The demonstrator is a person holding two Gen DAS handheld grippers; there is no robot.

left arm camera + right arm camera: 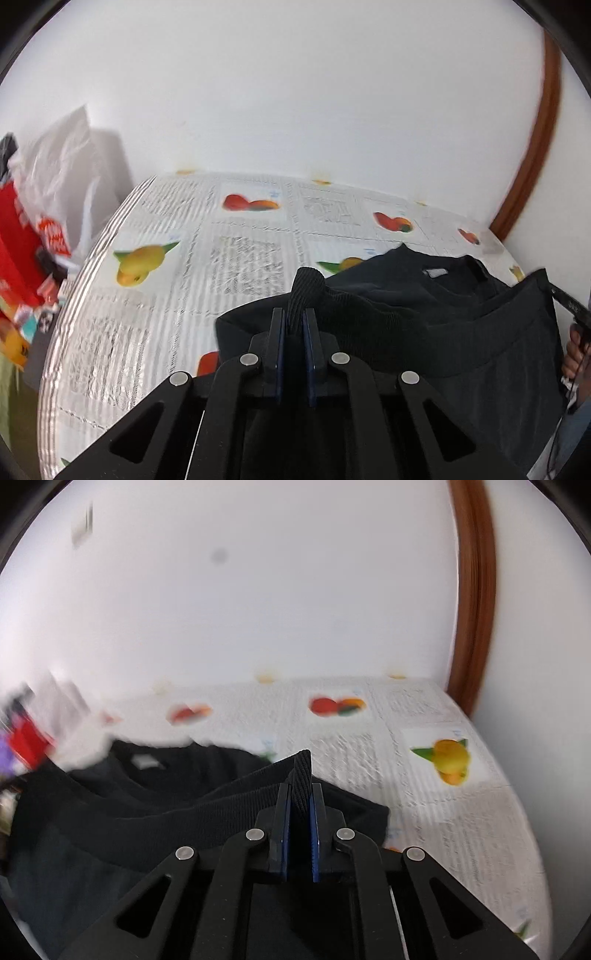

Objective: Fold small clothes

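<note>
A black sweatshirt [424,306] with a ribbed hem lies partly on the table, its neck label towards the wall. My left gripper [294,321] is shut on the left corner of the ribbed hem and holds it raised above the table. My right gripper [300,797] is shut on the other hem corner of the sweatshirt [147,801], also raised. The hem stretches between the two grippers. The right gripper's tip shows at the right edge of the left wrist view.
The table [155,295] is covered with a white fruit-print cloth and stands against a white wall. A white plastic bag [62,173] and red packages [18,240] are piled beyond the table's left edge. A brown door frame [476,602] rises at the right.
</note>
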